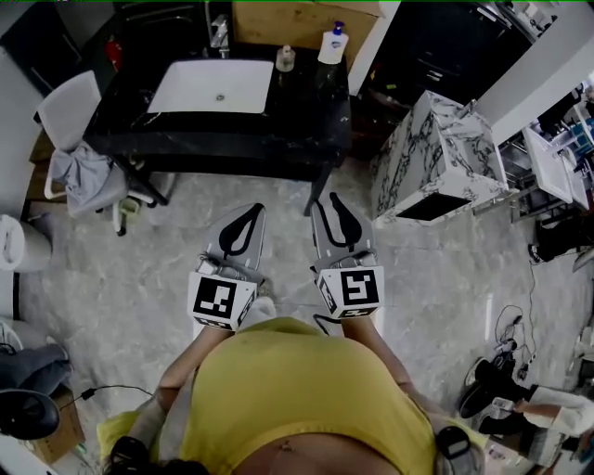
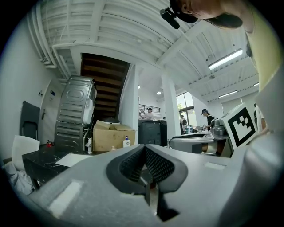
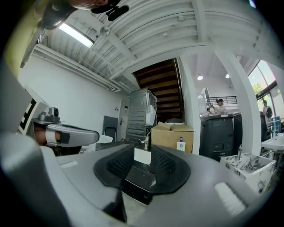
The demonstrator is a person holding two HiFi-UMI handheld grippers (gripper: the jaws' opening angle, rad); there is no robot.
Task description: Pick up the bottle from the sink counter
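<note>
Pump bottle, white with a blue cap, is seen upright at the far right corner of the black sink counter, at about 2 o'clock from the white basin. A drain is seen in the middle of the basin. A small jar is set near the bottle, at its 8 o'clock; what it holds cannot be told. A cardboard box is placed behind the counter at 12 o'clock, its flaps closed. Both grippers are held well short of the counter, at its 6 o'clock, above the floor. The left gripper is held with its jaws together at the tips. The right gripper is held with its jaws apart, and nothing is gripped between them. A marble-patterned cabinet is seen at 3 o'clock from the counter; the inside of its dark opening cannot be made out.
</note>
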